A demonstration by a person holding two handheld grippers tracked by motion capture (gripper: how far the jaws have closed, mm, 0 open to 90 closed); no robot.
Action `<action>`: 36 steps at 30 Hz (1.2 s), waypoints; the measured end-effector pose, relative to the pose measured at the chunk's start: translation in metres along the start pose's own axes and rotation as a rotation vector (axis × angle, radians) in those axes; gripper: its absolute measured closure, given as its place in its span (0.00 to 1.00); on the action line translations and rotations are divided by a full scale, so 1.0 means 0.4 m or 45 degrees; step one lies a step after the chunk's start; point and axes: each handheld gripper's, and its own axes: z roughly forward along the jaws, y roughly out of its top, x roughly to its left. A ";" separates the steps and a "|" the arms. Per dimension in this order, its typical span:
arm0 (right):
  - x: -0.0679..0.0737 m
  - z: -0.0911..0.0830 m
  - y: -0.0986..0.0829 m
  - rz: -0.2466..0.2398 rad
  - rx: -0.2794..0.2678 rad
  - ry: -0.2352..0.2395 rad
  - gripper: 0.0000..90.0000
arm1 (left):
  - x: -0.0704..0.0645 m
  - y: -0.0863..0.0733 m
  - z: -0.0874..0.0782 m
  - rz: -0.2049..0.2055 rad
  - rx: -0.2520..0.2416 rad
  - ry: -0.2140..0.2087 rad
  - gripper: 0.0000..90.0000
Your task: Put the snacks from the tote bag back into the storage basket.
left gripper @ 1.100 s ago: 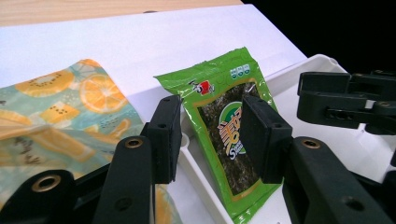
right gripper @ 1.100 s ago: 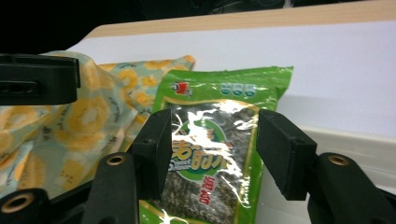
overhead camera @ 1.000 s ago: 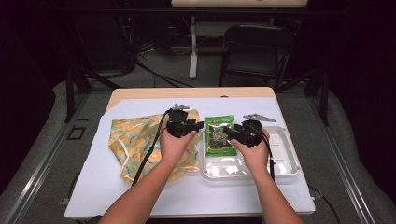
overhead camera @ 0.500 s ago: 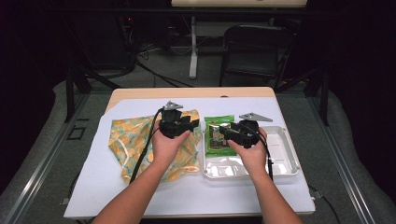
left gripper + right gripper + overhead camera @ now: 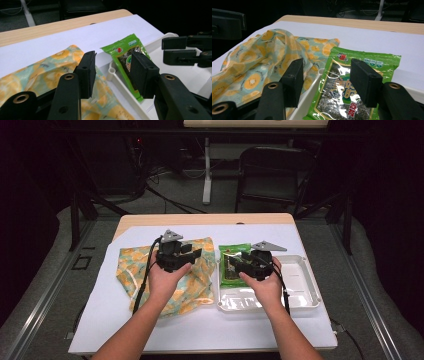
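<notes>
Seaweed packet (image 5: 347, 92): green, glossy, unopened | left gripper (image 5: 112, 72): released | right gripper (image 5: 329, 80): released

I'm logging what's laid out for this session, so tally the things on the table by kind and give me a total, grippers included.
Grippers: 2, the left gripper and the right gripper
Patterned cloths: 1, the yellow and teal cloth
Snack packets: 1, the green seaweed packet
Trays: 1, the white tray
Total: 5
</notes>
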 end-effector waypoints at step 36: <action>0.077 0.033 -0.027 -0.140 0.052 0.070 0.52 | 0.159 -0.214 -0.141 0.073 0.023 0.161 0.57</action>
